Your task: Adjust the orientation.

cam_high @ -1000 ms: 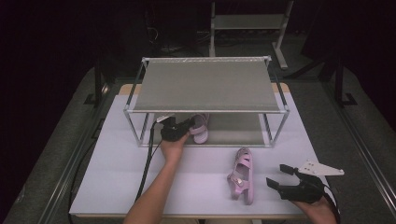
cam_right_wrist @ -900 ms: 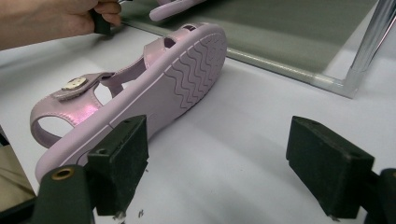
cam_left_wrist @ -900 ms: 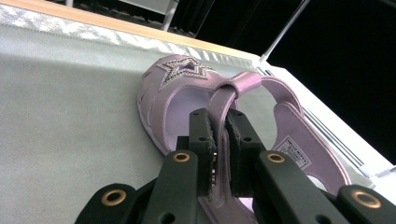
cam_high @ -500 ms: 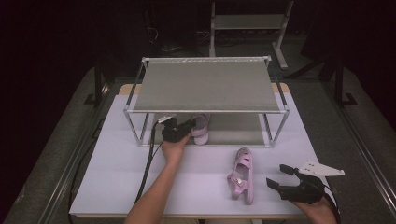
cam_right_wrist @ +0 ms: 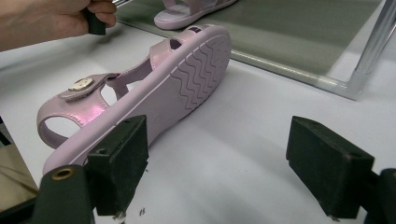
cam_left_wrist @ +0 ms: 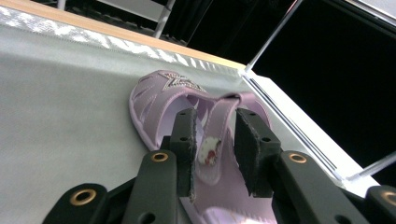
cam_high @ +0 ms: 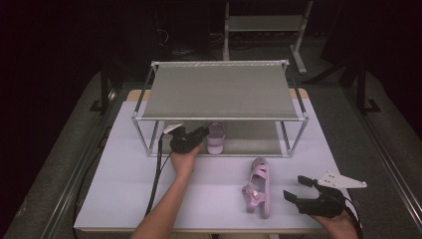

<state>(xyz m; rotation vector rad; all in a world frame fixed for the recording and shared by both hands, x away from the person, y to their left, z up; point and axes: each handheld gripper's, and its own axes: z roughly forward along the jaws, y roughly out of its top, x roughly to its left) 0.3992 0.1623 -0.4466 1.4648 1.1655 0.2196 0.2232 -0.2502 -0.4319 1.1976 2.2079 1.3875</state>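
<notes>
A: Right gripper point(cam_right_wrist: 224, 177) is spread wide, nothing in it, beside the near sandal point(cam_high: 258, 187), which lies on its side on the table point(cam_high: 124, 174).

B: Light, bendy, I'd judge; pinch its strap. Farther off, the left gripper point(cam_left_wrist: 215, 140) has just been opening, its pads loose around the strap of the shelf sandal point(cam_left_wrist: 187, 100).

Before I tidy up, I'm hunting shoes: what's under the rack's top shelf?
One pink sandal on the lower shelf, the left gripper at its strap. The top shelf hides the rest.
</notes>
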